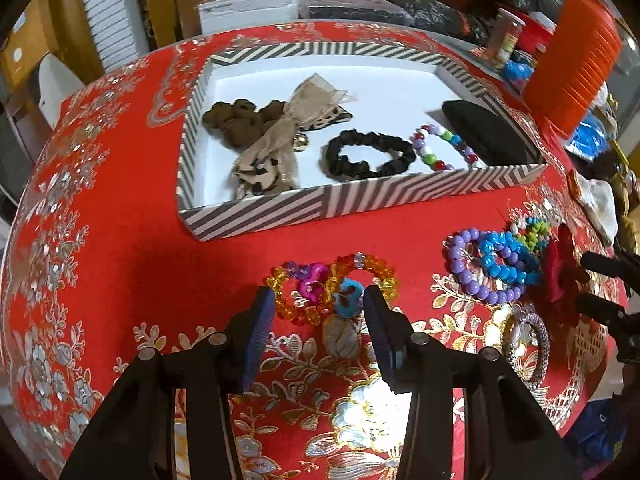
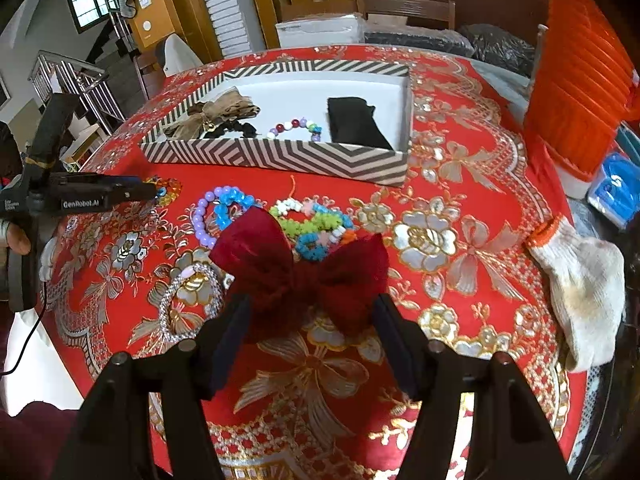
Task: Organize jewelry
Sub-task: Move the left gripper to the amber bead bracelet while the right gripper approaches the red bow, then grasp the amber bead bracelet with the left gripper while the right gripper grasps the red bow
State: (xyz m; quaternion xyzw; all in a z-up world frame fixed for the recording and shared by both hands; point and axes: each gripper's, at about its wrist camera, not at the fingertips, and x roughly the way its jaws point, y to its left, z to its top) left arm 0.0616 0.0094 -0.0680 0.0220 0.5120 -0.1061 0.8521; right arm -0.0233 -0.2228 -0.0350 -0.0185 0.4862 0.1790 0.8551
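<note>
Readable text appears in the right wrist view only. The left gripper (image 2: 154,192), entering the frame at 9 o'clock, carries the white marking "GenRobot.AI" on the side of its black body. A second white label sits on the same unit nearer the frame edge, at 9 o'clock from the first marking; its lettering is too small to read. The left wrist view contains no legible text, labels or numbers.
</note>
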